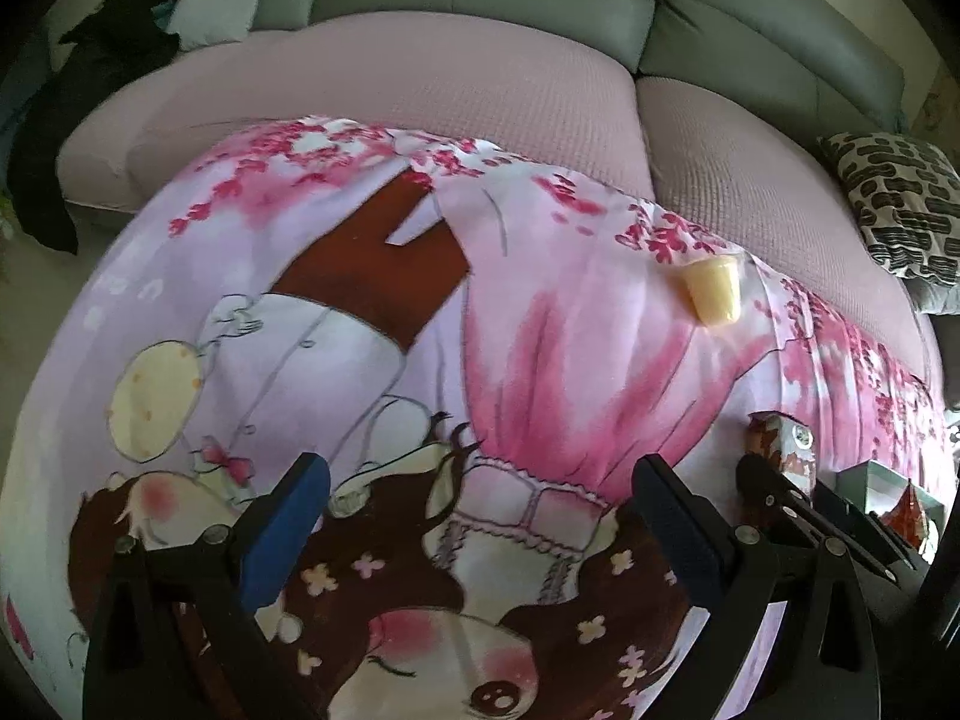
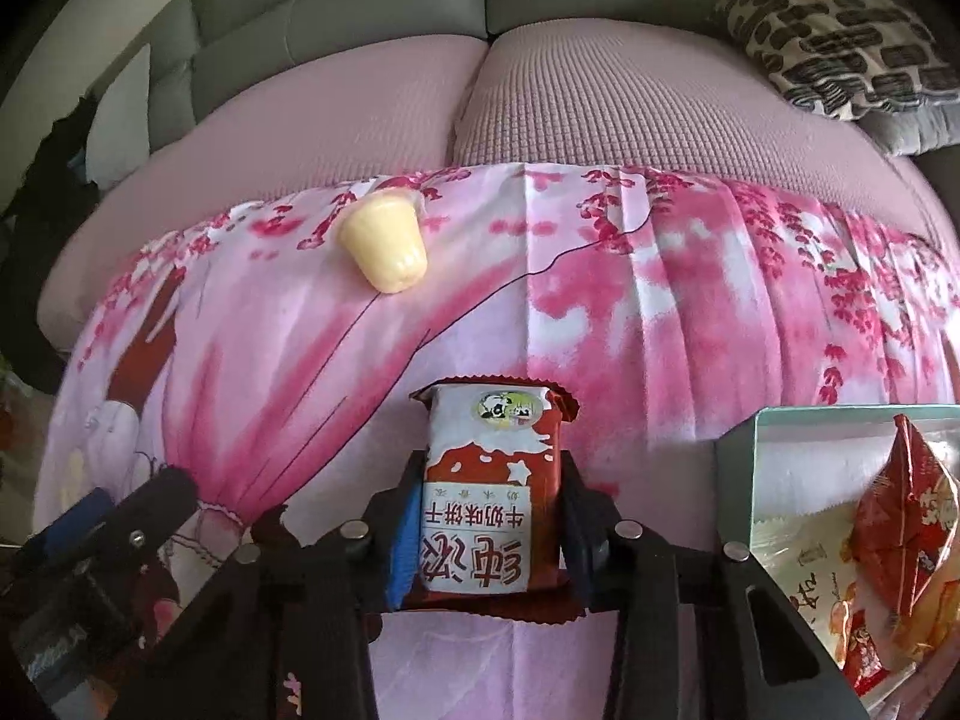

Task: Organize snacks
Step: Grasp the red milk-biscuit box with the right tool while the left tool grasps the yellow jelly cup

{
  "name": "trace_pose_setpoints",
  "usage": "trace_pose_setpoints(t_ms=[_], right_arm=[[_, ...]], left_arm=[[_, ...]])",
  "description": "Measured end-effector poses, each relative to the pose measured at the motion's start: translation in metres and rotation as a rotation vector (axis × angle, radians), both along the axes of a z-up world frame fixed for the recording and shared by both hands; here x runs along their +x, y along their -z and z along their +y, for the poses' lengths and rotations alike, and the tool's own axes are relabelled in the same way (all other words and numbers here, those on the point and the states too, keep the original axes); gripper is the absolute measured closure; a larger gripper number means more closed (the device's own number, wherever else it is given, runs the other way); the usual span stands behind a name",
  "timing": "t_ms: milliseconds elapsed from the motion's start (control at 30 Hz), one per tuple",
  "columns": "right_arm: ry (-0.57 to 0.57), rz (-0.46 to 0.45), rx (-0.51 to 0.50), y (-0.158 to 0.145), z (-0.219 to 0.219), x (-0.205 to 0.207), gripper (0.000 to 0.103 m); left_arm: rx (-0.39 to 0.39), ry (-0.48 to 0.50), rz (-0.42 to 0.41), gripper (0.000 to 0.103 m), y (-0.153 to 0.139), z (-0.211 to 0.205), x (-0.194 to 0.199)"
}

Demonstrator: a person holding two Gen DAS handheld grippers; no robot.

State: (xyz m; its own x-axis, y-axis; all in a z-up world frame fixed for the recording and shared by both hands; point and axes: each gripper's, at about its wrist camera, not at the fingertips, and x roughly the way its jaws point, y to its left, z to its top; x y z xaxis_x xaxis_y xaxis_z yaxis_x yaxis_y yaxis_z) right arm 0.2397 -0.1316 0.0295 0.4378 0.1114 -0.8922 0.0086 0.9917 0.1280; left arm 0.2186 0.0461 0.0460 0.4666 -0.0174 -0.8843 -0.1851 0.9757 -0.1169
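- Your right gripper [image 2: 489, 531] is clamped on the biscuit packet [image 2: 492, 480] — long axis pointing away; the box [image 2: 735, 450] sits just to its right.
- Your left gripper [image 1: 480, 534] stands apart, empty — the pudding cup [image 1: 714, 291] lies ahead-right on the table.

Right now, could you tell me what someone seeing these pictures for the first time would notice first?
The red-and-white biscuit packet stands out, clamped in the right gripper above the pink cartoon-print cloth. Farther back on that cloth a yellow pudding cup lies on its side near the sofa edge. To the right sits a pale green box holding red snack bags, while the left gripper hangs open, holding nothing.
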Motion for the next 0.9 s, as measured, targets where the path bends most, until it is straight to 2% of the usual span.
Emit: trace_pose_setpoints(t_ms=[100,167,300,367,400,433,600,700,767,900], right_arm=[[0.005,0.004,0.049,-0.003,-0.009,0.005,0.061],[0.012,0.0,0.075,-0.008,-0.016,0.009,0.061],[0.023,-0.042,0.115,-0.026,-0.033,0.021,0.061],[0.033,-0.064,0.107,-0.033,-0.04,0.027,0.061],[0.034,-0.076,0.098,-0.037,-0.044,0.03,0.061],[0.033,-0.081,0.093,-0.04,-0.048,0.033,0.061],[0.016,-0.105,0.07,-0.047,-0.058,0.037,0.061],[0.018,-0.108,0.079,-0.047,-0.065,0.032,0.061],[0.015,-0.112,0.074,-0.046,-0.067,0.032,0.061],[0.01,-0.121,0.072,-0.048,-0.072,0.032,0.061]], left_arm=[[-0.039,0.022,0.003,0.003,0.001,-0.002,0.009],[-0.038,0.033,0.003,0.005,-0.002,-0.007,0.016],[-0.084,0.09,-0.009,0.01,-0.01,-0.019,0.034],[-0.127,0.108,-0.004,0.019,-0.012,-0.027,0.049],[-0.148,0.118,0.002,0.034,-0.012,-0.031,0.055],[-0.158,0.126,0.009,0.039,-0.012,-0.035,0.061],[-0.235,0.166,0.009,0.039,-0.012,-0.057,0.089],[-0.252,0.198,-0.009,0.039,-0.014,-0.071,0.104],[-0.252,0.197,0.018,0.041,-0.008,-0.08,0.112],[-0.243,0.181,0.048,0.052,0.007,-0.089,0.124]])
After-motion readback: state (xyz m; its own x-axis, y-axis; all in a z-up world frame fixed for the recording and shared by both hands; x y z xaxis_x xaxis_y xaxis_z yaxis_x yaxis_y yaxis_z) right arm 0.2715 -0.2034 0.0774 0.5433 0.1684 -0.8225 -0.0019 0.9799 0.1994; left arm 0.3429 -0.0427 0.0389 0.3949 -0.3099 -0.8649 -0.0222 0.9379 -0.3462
